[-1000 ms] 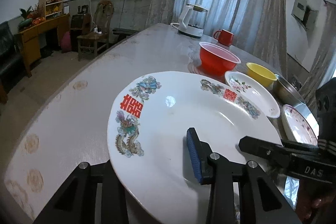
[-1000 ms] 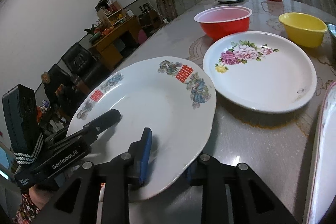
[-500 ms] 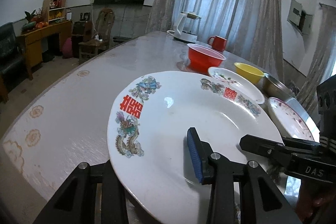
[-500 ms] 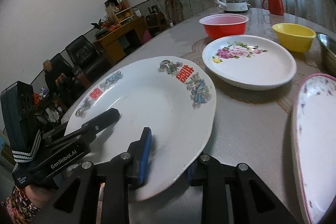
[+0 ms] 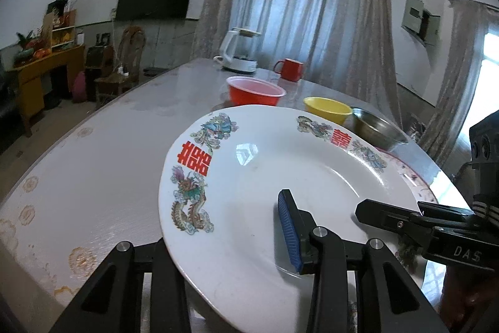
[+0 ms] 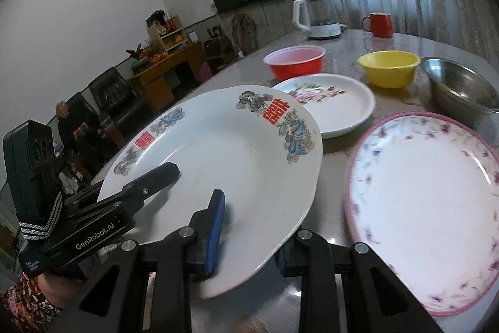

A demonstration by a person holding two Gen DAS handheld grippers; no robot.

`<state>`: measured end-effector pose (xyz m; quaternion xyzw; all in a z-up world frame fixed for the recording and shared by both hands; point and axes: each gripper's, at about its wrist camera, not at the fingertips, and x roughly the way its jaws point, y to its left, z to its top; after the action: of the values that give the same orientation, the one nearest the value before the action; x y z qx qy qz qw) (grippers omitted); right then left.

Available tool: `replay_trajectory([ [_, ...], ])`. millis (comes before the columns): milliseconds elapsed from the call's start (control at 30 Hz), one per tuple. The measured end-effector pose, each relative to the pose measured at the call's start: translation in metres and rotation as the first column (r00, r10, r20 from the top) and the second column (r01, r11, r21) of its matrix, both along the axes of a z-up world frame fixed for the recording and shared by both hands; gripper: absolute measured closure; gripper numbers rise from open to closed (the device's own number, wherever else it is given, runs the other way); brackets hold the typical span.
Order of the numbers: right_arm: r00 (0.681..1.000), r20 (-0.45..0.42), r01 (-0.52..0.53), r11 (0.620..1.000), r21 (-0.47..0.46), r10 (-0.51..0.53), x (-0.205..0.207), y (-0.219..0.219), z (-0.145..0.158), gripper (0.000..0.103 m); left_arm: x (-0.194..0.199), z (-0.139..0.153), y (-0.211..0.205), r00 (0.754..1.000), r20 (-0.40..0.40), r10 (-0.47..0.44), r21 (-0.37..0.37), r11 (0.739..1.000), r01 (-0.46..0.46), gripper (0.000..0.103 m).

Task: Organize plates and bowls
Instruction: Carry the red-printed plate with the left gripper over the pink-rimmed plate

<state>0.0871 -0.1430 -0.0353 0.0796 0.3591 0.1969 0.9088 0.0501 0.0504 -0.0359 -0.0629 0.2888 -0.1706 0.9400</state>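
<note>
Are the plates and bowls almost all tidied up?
Not yet; nothing looks stacked. In hand: both the left gripper and right gripper clamp the dragon plate, lifted and tilted. Left: the rose plate, pink-rimmed plate, red bowl, yellow bowl and steel bowl all sit apart on the table.

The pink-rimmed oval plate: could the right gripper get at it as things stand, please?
Probably not yet: the right gripper is shut on the dragon plate, which the left gripper also clamps. The pink-rimmed oval plate lies uncovered close beside it.
</note>
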Motion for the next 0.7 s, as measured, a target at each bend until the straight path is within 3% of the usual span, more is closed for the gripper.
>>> replay_trajectory([
  [700, 0.989, 0.032, 0.143, 0.989, 0.028, -0.144, -0.051, -0.068, 0.022, 0.077, -0.011, 0.025, -0.076, 0.985, 0.017, -0.17, 0.028, 0.985, 0.169, 0.063],
])
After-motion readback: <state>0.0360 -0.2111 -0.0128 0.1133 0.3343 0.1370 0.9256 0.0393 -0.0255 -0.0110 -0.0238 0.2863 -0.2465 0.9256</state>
